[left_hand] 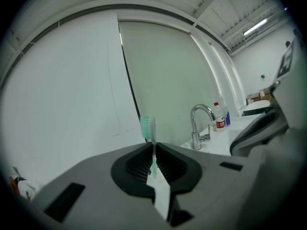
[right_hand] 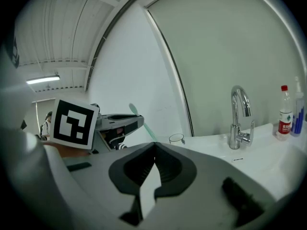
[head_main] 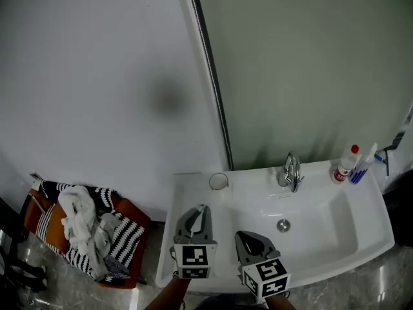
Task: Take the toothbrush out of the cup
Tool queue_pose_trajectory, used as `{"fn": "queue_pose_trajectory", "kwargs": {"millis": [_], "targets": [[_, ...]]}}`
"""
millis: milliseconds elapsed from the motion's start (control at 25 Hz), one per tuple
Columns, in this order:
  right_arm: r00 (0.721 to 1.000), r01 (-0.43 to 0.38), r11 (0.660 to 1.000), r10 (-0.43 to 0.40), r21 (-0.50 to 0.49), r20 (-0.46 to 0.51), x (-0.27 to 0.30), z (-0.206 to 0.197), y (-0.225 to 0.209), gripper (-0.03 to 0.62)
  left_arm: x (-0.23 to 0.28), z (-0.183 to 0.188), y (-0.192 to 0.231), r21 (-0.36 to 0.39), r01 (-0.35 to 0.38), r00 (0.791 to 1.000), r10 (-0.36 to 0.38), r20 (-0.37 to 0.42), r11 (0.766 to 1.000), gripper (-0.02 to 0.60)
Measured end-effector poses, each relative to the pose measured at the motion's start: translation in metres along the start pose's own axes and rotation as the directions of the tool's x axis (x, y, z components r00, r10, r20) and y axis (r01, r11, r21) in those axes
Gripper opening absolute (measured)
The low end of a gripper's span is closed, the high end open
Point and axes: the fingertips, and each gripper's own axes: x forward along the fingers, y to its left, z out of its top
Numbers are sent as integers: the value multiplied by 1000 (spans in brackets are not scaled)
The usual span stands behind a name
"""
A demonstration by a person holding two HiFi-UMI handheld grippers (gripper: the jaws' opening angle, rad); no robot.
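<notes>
At the far left, on a grey mottled floor (head_main: 45,286), stands an orange chair (head_main: 132,219) heaped with striped and white cloths (head_main: 80,225). Behind it a plain white wall (head_main: 97,76) fills the left half of the room. A dark strip (head_main: 211,76) runs up the wall and parts it from a pale green panel (head_main: 310,57) on the right.

A white sink (head_main: 326,254) stands against the wall and panel. At its back left corner, on the flat top and close to the wall, a clear cup (head_main: 219,181) stands upright.

The left gripper (head_main: 201,208) hangs over the sink's left ledge, in front of the cup and apart from it. Its jaws are clamped on the handle of the toothbrush (left_hand: 147,127). The green-bristled head sticks out past the jaw tips, clear of the cup.

Just to the right, the right gripper (head_main: 241,235) hovers over the front of the basin. Its jaws are closed together with nothing between them.

Further right, the drain (head_main: 283,225) lies in the middle of the basin and a chrome faucet (head_main: 291,172) rises at the back rim. At the sink's back right corner stand a bottle (head_main: 345,165) with a red cap and, just beside it, some blue and white items (head_main: 362,165) too small to make out.

The left gripper view shows a ribbed white ceiling with a strip light (left_hand: 256,27).
</notes>
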Motion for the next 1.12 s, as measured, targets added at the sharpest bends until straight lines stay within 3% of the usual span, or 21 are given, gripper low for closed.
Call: {"fn": "queue_pose_trajectory", "kwargs": {"millis": [240, 640, 1120], "targets": [[999, -47, 999, 47, -17, -1, -5, 0, 12, 12, -25, -11, -3, -11, -33, 999, 33, -27, 999, 31], [992, -128, 991, 128, -39, -15, -15, -7, 26, 11, -62, -22, -17, -105, -81, 995, 75, -59, 991, 31], [987, -158, 984, 158, -76, -12, -34, -15, 22, 11, -86, -34, -52, -185, -92, 994, 79, -77, 978, 31]]}}
